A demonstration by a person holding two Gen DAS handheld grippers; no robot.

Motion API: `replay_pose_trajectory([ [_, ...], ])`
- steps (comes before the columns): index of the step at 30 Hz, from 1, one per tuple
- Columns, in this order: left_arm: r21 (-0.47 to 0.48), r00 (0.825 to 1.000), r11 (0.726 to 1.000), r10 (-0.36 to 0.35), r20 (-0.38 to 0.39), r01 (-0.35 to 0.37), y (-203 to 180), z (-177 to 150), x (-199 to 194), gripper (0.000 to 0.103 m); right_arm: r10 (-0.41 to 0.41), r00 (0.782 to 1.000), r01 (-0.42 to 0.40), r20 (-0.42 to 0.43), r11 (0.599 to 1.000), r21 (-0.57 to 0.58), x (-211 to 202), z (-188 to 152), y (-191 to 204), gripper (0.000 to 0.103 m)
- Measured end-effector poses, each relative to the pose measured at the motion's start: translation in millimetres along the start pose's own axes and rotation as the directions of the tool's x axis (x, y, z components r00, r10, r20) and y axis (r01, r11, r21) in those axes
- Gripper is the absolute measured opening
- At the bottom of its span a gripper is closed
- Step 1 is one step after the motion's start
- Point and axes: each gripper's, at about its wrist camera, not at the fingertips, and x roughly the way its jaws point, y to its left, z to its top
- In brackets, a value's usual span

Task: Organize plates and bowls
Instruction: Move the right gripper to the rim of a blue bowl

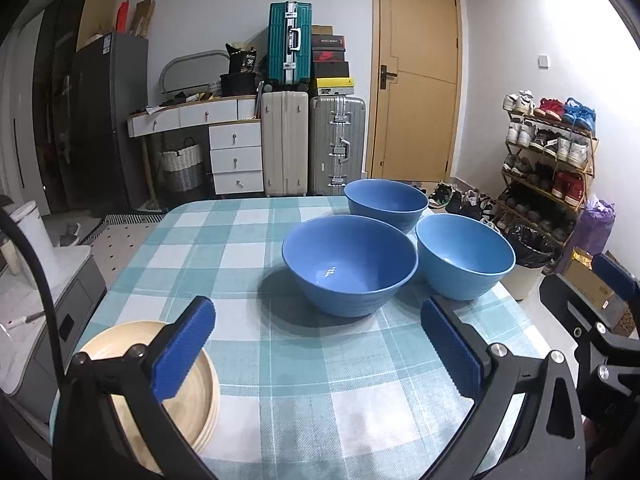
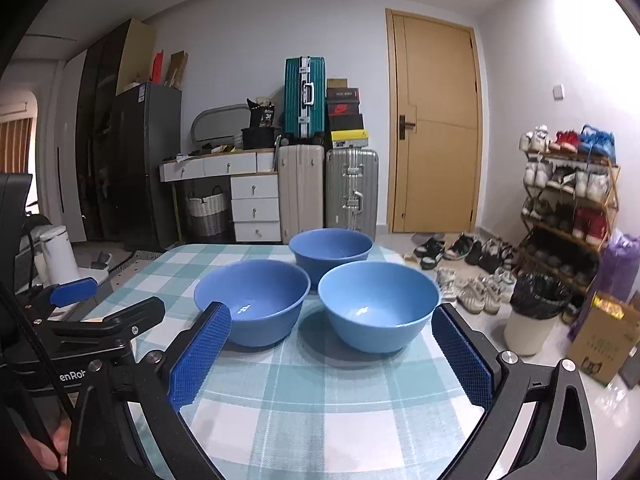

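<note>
Three blue bowls stand upright in a cluster on the checked tablecloth: a near one, a right one and a far one. In the right wrist view they are the left bowl, the right bowl and the far bowl. A stack of pale wooden plates lies at the table's near left, partly behind my left finger. My left gripper is open and empty, short of the near bowl. My right gripper is open and empty, just short of the right bowl.
The table's right edge drops to a white bin with a black bag and shoes on the floor. A shoe rack stands at the right wall. Suitcases, white drawers and a door stand behind. My left gripper also shows in the right wrist view.
</note>
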Motion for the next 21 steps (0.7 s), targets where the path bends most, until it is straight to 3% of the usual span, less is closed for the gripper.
replay_pose_trajectory([
  [12, -0.098, 1.0, 0.995, -0.006, -0.027, 0.003, 24.8, -3.9, -0.8, 0.103, 0.019, 0.999, -0.02, -0.032, 1.0, -0.024, 7.5, -4.0, 16.2, 0.102],
  [21, -0.178, 0.999, 0.984, -0.024, -0.045, 0.015, 47.5, -2.5, -5.3, 0.103, 0.096, 0.992, -0.09, -0.083, 0.993, 0.076, 18.0, -4.3, 8.1, 0.102],
])
